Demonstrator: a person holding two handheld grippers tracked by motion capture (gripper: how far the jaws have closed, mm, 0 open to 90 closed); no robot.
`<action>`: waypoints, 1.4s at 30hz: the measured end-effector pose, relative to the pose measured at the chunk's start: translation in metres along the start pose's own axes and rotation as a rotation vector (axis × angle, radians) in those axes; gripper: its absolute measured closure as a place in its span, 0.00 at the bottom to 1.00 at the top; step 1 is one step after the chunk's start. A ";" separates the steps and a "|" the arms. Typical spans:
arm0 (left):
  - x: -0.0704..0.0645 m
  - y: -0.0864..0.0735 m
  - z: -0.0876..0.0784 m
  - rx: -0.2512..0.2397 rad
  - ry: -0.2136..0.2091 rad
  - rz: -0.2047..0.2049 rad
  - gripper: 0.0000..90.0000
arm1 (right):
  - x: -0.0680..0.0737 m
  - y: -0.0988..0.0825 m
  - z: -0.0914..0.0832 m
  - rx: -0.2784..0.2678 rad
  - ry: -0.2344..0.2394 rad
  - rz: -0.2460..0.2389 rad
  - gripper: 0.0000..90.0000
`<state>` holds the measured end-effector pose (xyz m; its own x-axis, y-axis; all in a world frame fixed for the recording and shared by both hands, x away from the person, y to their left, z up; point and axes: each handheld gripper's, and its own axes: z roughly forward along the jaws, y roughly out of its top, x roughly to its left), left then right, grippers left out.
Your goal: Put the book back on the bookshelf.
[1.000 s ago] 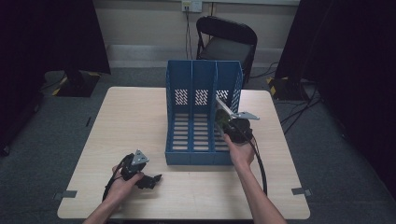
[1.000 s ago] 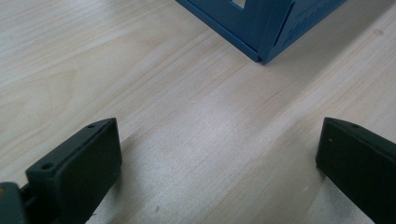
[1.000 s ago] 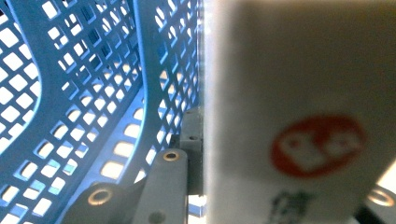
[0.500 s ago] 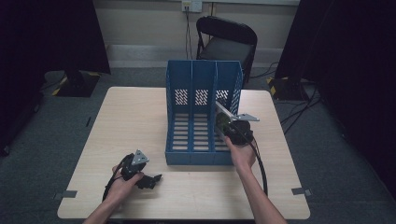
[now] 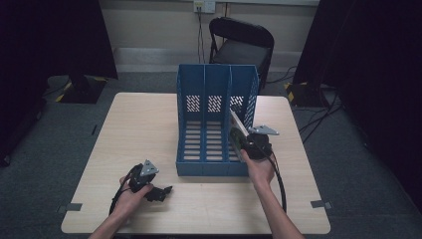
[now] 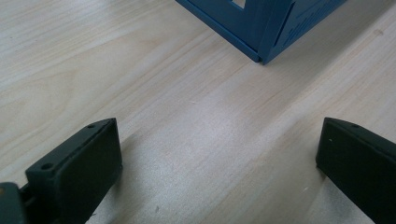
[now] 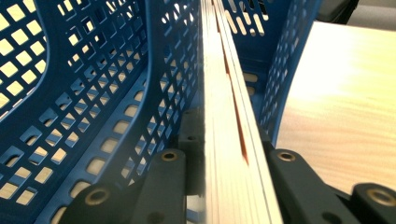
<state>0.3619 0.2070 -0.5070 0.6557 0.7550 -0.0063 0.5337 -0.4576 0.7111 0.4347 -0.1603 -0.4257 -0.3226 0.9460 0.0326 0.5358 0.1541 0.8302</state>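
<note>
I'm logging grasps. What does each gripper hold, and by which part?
The right gripper clamps a thin book by its near edge, inside the blue file rack. The left gripper holds nothing.

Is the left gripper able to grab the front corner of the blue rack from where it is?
Probably yes. The left gripper lies on the table with its jaws wide open, facing the blue rack. Bare wood lies between them, so nothing blocks the way.

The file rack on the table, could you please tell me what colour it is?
Blue, with perforated walls; the file rack shows best in the high view.
</note>
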 end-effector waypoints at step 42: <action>0.000 0.002 0.002 0.001 -0.004 0.005 0.00 | 0.000 -0.022 -0.010 -0.168 0.062 0.030 0.75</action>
<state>0.3633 0.2052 -0.5069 0.6607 0.7506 -0.0053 0.5309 -0.4624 0.7102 0.4156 -0.1665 -0.4381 -0.3592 0.9291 0.0887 0.4098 0.0716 0.9094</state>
